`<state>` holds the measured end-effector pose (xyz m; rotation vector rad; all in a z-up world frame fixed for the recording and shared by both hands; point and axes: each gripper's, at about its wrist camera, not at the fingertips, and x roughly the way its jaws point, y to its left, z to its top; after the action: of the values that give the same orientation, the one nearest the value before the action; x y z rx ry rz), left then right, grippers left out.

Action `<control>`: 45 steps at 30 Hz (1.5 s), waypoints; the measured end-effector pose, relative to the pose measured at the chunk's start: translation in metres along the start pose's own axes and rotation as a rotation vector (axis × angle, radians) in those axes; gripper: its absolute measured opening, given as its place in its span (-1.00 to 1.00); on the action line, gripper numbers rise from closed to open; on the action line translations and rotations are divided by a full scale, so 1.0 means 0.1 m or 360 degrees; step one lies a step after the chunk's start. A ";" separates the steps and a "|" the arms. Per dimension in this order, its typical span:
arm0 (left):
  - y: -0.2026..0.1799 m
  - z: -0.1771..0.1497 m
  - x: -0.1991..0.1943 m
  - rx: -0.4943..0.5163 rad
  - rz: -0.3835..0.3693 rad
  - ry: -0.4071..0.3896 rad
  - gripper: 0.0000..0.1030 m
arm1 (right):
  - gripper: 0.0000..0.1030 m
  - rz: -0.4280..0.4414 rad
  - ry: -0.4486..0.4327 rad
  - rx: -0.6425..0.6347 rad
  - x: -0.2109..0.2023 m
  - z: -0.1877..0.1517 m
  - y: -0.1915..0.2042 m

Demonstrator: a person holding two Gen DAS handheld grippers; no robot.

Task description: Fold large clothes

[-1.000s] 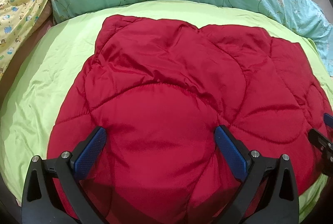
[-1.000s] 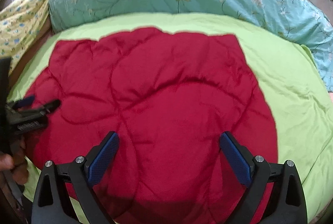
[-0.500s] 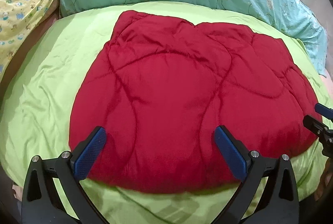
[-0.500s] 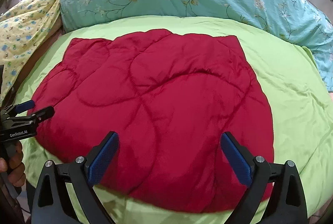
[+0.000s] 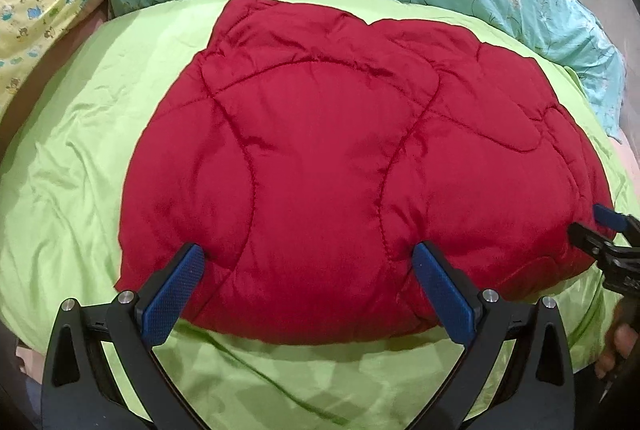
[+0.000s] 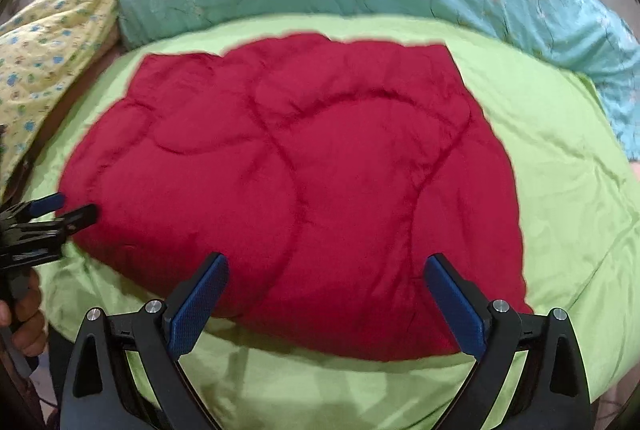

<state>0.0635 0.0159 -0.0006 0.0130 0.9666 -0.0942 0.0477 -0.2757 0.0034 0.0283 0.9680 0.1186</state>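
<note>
Red quilted garment (image 5: 340, 166) lies apparently untouched ahead of both spread hand-held grippers

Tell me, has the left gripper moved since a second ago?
Yes. The left gripper has pulled back toward the person: against the green sheet, the red quilt that filled the left wrist view now shows its near edge.

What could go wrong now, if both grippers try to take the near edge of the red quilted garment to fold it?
1. The red quilted garment is puffy and slick-looking; the open left gripper may pinch only its top layer, which could slip out.
2. It lies directly on the loose green sheet; the right gripper, also open, might catch sheet along with the hem and drag it.
</note>
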 end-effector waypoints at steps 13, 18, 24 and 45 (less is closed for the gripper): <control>-0.05 -0.02 -0.05 0.0037 0.0039 -0.0003 1.00 | 0.94 0.0011 -0.0037 0.0038 0.06 0.12 -0.04; -0.11 -0.09 -0.18 0.0080 0.0128 -0.0018 1.00 | 0.94 0.0057 -0.0067 -0.0001 -0.26 0.00 0.02; -0.13 -0.27 -0.41 0.0102 0.0147 -0.0035 1.00 | 0.98 0.0080 -0.0096 -0.0043 -0.59 -0.10 0.07; -0.20 -0.34 -1.08 0.0104 0.0117 -0.0132 1.00 | 0.98 0.0159 -0.0108 -0.0072 -1.12 -0.33 0.42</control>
<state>-0.0274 0.0055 0.0698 0.1036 0.8789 -0.0581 -0.0466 -0.2472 0.0798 0.0390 0.8959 0.2302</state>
